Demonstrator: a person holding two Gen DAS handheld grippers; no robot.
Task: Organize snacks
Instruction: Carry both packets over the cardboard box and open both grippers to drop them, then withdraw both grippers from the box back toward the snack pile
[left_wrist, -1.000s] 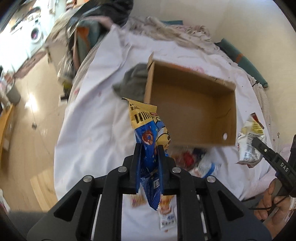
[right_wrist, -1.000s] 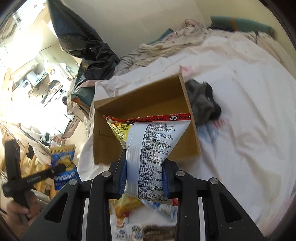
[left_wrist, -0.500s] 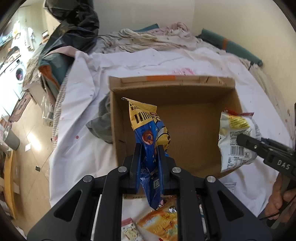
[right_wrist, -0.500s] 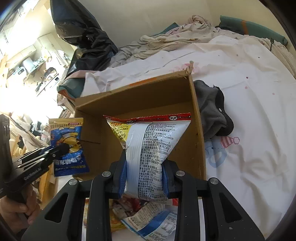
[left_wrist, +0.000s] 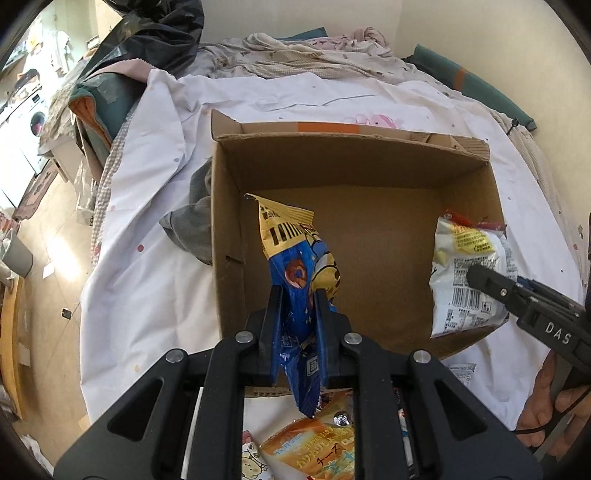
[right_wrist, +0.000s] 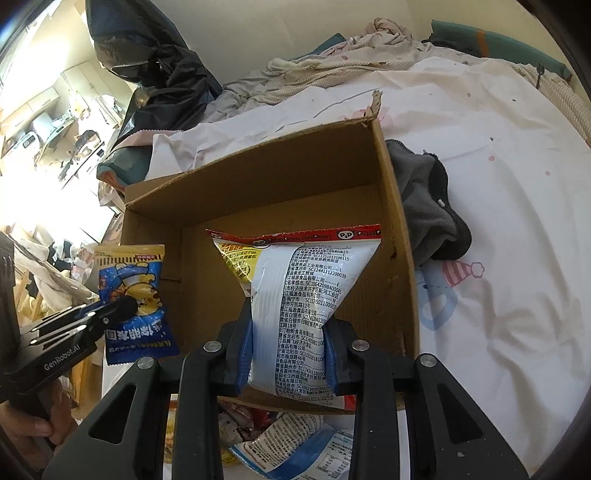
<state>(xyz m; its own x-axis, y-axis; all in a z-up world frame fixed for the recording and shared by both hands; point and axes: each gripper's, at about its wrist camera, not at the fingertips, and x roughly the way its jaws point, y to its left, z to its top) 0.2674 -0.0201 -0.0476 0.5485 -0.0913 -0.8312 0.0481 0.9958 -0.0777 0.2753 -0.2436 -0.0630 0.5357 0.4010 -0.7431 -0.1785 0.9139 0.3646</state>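
An open cardboard box (left_wrist: 369, 151) (right_wrist: 280, 173) sits on a white bed sheet. My left gripper (left_wrist: 298, 295) is shut on a blue and yellow snack packet (left_wrist: 295, 258), held upright over the box's left half. In the right wrist view the same blue packet (right_wrist: 133, 295) hangs at the left. My right gripper (right_wrist: 289, 314) is shut on a white snack bag with a red top edge (right_wrist: 303, 288), over the box's inside. That white bag (left_wrist: 469, 273) appears at the box's right wall in the left wrist view. The box floor looks bare.
Several loose snack packets lie on the sheet below the box's near wall, among them an orange one (left_wrist: 317, 446) and a white and blue one (right_wrist: 295, 446). A grey cloth (right_wrist: 428, 210) lies against one side of the box. Crumpled bedding (left_wrist: 295, 55) and a black bag (right_wrist: 147, 66) lie beyond.
Both grippers have moved in over the box with their packets still held, and the box now fills much more of each view. In the last half second they have hardly shifted.
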